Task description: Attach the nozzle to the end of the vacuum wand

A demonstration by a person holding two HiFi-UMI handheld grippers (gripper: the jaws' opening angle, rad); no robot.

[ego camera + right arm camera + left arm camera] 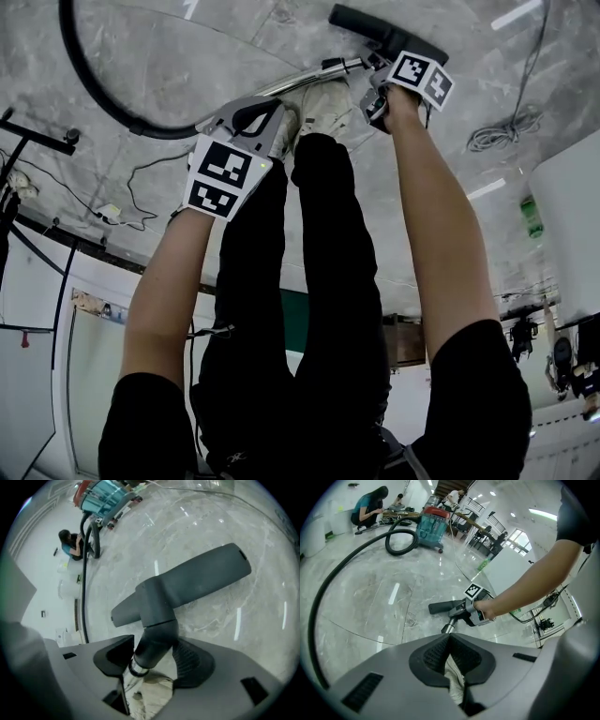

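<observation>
The dark grey T-shaped nozzle [187, 585] lies on the marble floor, and its round neck [157, 639] runs back between my right gripper's [152, 660] wide jaws. The pads flank the neck closely without a clear squeeze, so this gripper is open. A metal ring [133, 668] shows at the neck's lower end. In the head view the shiny wand [309, 77] runs from my left gripper [274, 108] to the nozzle [384, 33]. My left gripper [449, 639] is shut, tips together, right over the wand, whose tube [448, 628] emerges just past them.
A black hose [328, 588] curves across the floor to a teal and red vacuum canister [431, 524]. A person [370, 506] crouches far back. My own shoes [323, 103] stand just beside the wand. A coiled cable [502, 136] lies to the right.
</observation>
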